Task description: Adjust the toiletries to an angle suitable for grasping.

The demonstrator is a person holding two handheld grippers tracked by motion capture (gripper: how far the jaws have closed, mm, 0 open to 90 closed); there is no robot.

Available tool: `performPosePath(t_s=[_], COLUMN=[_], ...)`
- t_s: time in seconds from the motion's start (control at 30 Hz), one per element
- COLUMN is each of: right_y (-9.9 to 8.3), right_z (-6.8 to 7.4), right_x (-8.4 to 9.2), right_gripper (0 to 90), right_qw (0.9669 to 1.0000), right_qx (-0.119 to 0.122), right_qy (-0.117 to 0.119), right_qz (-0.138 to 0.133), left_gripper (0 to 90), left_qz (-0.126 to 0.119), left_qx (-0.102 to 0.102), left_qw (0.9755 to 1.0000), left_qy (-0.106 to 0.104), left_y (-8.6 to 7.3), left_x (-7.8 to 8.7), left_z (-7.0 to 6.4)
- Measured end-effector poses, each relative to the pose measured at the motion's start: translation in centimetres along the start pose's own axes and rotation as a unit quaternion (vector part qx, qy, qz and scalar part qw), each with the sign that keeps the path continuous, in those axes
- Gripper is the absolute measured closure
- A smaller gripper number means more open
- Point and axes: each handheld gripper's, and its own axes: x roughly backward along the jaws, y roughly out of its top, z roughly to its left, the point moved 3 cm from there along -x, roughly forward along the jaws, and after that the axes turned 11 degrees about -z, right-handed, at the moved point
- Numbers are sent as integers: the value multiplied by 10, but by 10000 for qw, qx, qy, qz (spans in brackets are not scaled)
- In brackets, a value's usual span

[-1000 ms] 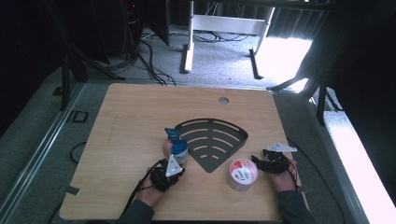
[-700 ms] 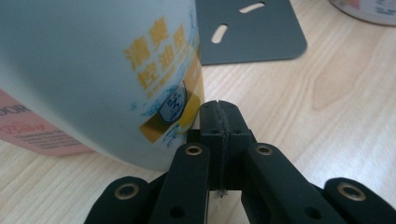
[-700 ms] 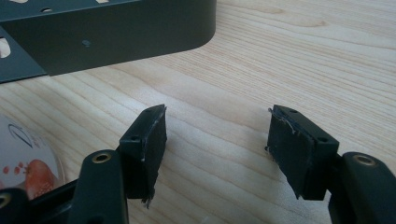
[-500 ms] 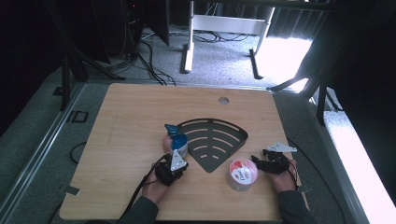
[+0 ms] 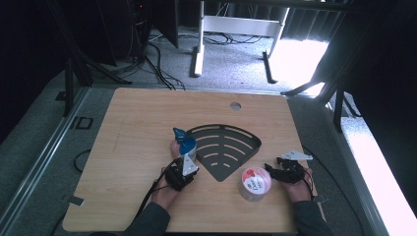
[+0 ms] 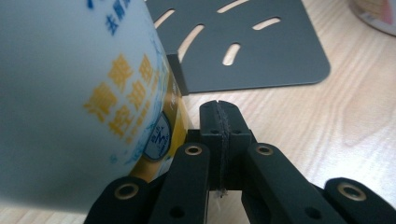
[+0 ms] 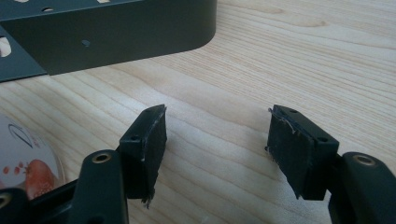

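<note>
Two items occupy the hands: a white bottle (image 5: 187, 147) with a blue cap and yellow-blue label, and a clear round tub (image 5: 254, 183) with a red-and-white lid. The bottle stands upright on the bench (image 5: 142, 123), touching the left edge of the dark slotted fan-shaped tray (image 5: 228, 150). The left claw (image 5: 183, 172), clenched on nothing, sits just beside the bottle's base; in the left gripper view the bottle wall (image 6: 70, 93) lies to the left of the jaws. The right claw (image 5: 275, 171) is released, pads (image 7: 152, 135) apart over bare wood, the tub close beside it. Judgement: the bottle is light, rigid plastic, smooth and top-heavy; grasp mid-body across the label.
</note>
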Motion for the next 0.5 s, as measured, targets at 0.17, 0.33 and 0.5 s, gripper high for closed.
performPosePath(t_s=[0.17,0.33,0.5], right_y=[0,0,-1], right_z=[0,0,1], right_x=[0,0,1], right_gripper=[371,373,387], right_qw=[10000,10000,10000], right_qx=[-12,-4,-27], right_qy=[11,-5,-49], right_qz=[-12,-2,-7], left_gripper=[895,869,842], left_qz=[-28,-69,-90], left_qx=[58,-28,-16], left_qw=[10000,9997,9991], left_qy=[-60,-213,-409], left_y=[-2,-4,-8], left_x=[3,6,8], left_z=[1,-3,-8])
